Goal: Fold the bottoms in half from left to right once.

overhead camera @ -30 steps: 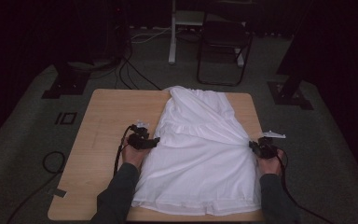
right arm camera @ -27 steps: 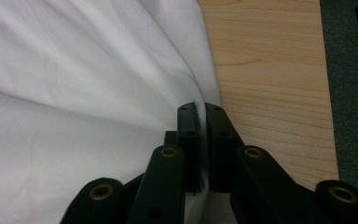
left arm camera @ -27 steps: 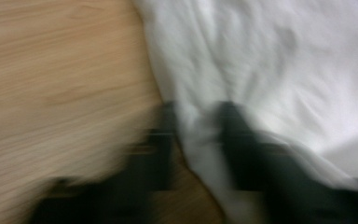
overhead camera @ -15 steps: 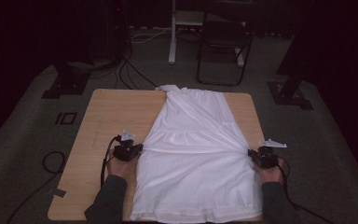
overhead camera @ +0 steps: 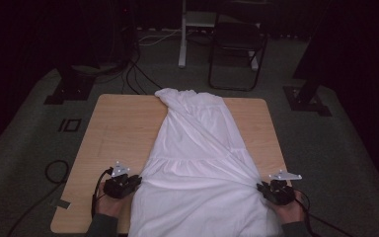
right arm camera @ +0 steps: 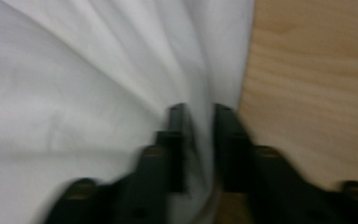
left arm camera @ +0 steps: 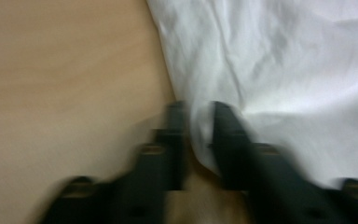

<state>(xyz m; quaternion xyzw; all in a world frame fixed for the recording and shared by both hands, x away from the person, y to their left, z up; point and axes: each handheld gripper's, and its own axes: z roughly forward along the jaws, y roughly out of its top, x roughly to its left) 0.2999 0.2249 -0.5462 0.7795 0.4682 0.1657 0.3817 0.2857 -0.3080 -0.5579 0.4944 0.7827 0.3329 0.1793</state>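
Left hand-held gripper (overhead camera: 137,183) and right hand-held gripper (overhead camera: 262,188): jaws just opening, part-open, white cotton dress (overhead camera: 197,163) edges between them. Dress spans the light wooden surface (overhead camera: 118,128), far edge to near. Beyond: grey carpet (overhead camera: 24,143), black folding chair (overhead camera: 237,44).

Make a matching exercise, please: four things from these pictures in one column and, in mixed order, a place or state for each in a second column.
1. white dress
2. left gripper
3. right gripper
4. black chair

a. on the floor beyond the table
b. at the cloth's right edge
c. spread along the wooden top
d. at the cloth's left edge

Pairs: 1-c, 2-d, 3-b, 4-a
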